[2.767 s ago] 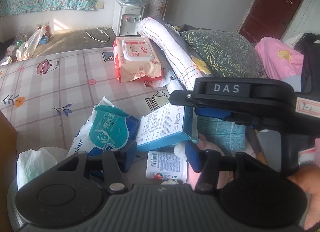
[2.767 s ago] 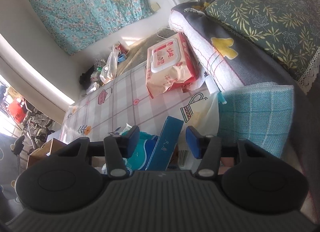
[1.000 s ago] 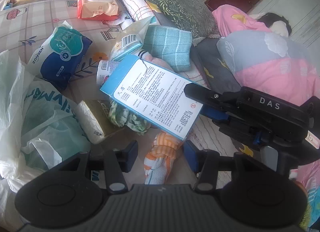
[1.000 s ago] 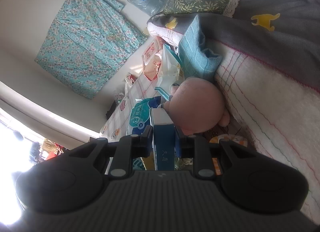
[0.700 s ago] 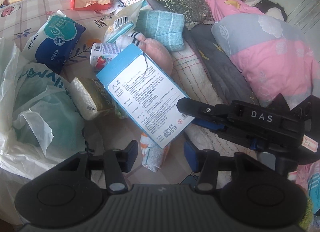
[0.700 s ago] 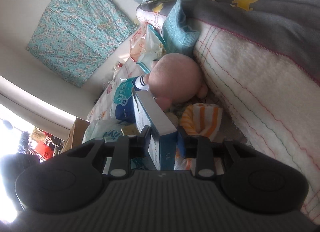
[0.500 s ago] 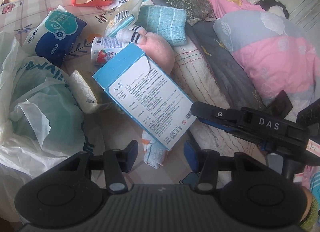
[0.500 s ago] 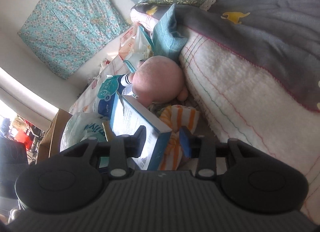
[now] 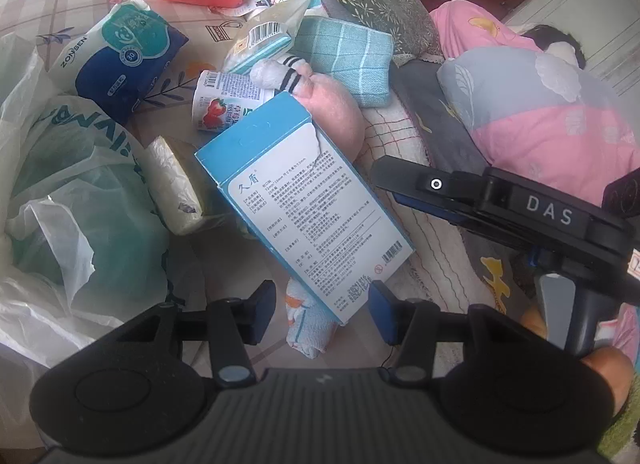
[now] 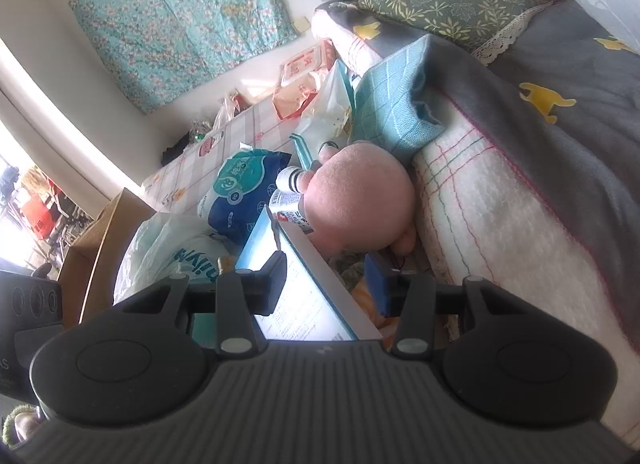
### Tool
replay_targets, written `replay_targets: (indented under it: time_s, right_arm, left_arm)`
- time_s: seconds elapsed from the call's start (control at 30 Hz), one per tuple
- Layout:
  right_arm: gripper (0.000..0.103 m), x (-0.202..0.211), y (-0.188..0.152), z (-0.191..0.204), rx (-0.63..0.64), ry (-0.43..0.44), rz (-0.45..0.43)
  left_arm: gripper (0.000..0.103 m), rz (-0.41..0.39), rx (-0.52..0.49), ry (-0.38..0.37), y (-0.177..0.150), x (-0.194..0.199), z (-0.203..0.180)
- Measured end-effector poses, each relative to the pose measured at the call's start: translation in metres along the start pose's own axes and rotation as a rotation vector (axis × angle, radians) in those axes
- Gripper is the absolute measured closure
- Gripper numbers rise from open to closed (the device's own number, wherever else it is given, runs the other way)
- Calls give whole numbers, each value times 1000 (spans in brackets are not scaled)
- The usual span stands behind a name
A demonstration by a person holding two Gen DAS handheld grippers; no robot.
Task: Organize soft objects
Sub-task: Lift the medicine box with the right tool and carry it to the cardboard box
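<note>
Honestly, the mess is the main hazard here. Going left to right in the left wrist view: the crinkly plastic bag (image 9: 76,200) at 9 o'clock is slumped open and crowds that whole side. It could snag a finger if the left gripper (image 9: 322,306) swings that way. Its jaws stand apart with nothing pressed between them, hovering over the striped sock (image 9: 308,324) at 6 o'clock.

Dead center, the blue box (image 9: 304,200) lies tilted across the pile, half on the sock and leaning against the pink plush (image 9: 336,112) at 12 o'clock. The right gripper (image 10: 326,282) has just been opening its jaws. The box sits between them but the pads aren't squeezing it, so I'd say it's let go. My guess is the box slides or tips further if anything underneath gets tugged, and pulling the sock would do exactly that.

Further right, at 3 o'clock, the folded blanket (image 9: 404,168) rises like a wall, so no sideways room there. The only open route looks like straight up and back.
</note>
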State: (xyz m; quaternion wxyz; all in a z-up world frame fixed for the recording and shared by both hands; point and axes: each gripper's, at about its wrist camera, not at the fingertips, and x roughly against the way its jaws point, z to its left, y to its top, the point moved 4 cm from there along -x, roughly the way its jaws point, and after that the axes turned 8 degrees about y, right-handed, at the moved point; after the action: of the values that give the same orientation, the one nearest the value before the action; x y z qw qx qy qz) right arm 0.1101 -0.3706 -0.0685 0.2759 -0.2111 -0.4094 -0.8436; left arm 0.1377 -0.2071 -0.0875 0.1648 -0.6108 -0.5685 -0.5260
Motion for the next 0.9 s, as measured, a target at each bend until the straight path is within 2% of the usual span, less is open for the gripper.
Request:
replay_targets:
  time_s: [0.13, 0.27, 0.5, 0.9]
  right_arm:
    - [61, -26, 4, 2, 23, 3, 83]
    - [62, -36, 1, 2, -8, 34, 134]
    - [68, -31, 0, 6, -11, 37, 129]
    - [68, 0, -8, 32, 2, 66, 78]
  left_arm:
    - [48, 8, 29, 11, 6, -10, 4]
    - [48, 5, 41, 8, 10, -14, 4]
    - [48, -27, 22, 21, 9, -8, 0]
    - [48, -93, 10, 33, -5, 30, -7]
